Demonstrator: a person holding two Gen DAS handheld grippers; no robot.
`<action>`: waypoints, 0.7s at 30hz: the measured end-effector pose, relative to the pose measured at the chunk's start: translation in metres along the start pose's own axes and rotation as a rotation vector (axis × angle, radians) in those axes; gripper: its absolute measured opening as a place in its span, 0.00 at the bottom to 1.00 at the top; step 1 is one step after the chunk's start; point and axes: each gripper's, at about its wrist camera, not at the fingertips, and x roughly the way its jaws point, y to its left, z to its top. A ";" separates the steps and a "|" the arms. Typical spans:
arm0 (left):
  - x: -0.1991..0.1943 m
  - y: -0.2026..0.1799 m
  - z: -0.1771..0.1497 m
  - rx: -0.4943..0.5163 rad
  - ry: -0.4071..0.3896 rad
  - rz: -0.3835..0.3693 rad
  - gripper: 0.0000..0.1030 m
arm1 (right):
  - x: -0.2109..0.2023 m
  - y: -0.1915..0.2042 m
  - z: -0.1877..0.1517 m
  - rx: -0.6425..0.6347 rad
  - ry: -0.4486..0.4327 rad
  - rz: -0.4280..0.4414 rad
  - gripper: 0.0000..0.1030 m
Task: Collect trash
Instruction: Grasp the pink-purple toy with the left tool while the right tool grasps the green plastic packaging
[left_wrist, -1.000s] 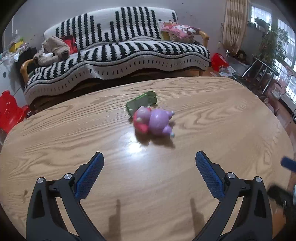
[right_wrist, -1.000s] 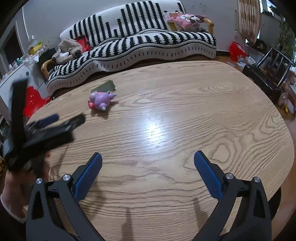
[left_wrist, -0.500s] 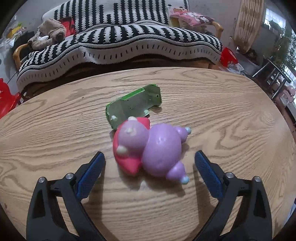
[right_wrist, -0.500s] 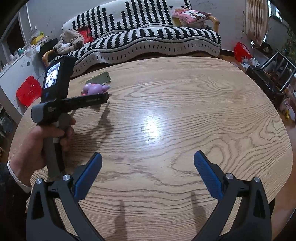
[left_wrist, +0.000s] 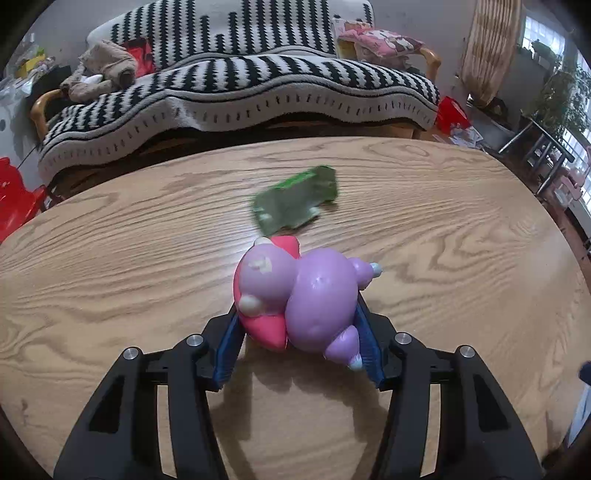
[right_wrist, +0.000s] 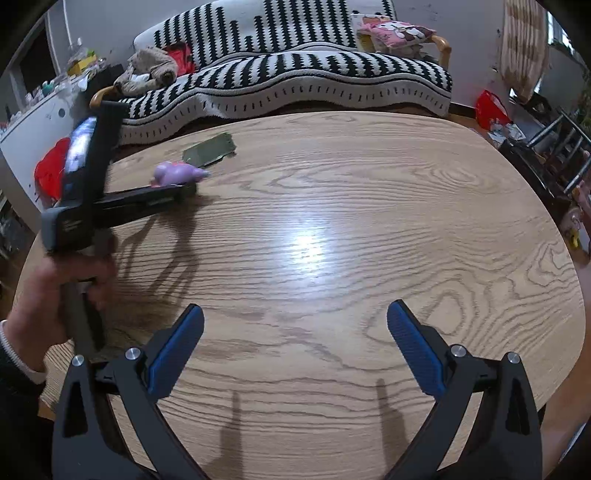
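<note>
A purple and pink toy pig (left_wrist: 299, 295) lies on the oval wooden table (left_wrist: 110, 258). My left gripper (left_wrist: 297, 334) is shut on the pig, its blue pads pressed against both sides. A flattened green carton (left_wrist: 295, 203) lies just beyond the pig. In the right wrist view the pig (right_wrist: 177, 173) and the carton (right_wrist: 208, 149) are at the far left, with the left gripper (right_wrist: 184, 190) at the pig. My right gripper (right_wrist: 295, 339) is open and empty above the table's near middle.
A black and white striped sofa (left_wrist: 240, 85) stands behind the table with a brown plush toy (left_wrist: 99, 70) and a pink cushion (left_wrist: 380, 37). Red plastic things (left_wrist: 14, 199) are at the left. A metal rack (right_wrist: 554, 140) and plants stand at the right.
My left gripper has moved forward to the toy pig and closed on it. The green carton has shifted slightly. My right gripper has stayed open and nearly still.
</note>
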 end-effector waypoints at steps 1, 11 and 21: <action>-0.010 0.008 -0.002 -0.012 -0.004 0.000 0.52 | 0.002 0.002 0.001 -0.005 0.001 -0.001 0.93; -0.118 0.071 -0.046 -0.056 -0.040 0.080 0.52 | 0.064 0.065 0.023 -0.067 0.078 0.037 0.93; -0.107 0.090 -0.047 -0.131 0.013 0.017 0.52 | 0.154 0.113 0.103 -0.190 0.092 -0.015 0.93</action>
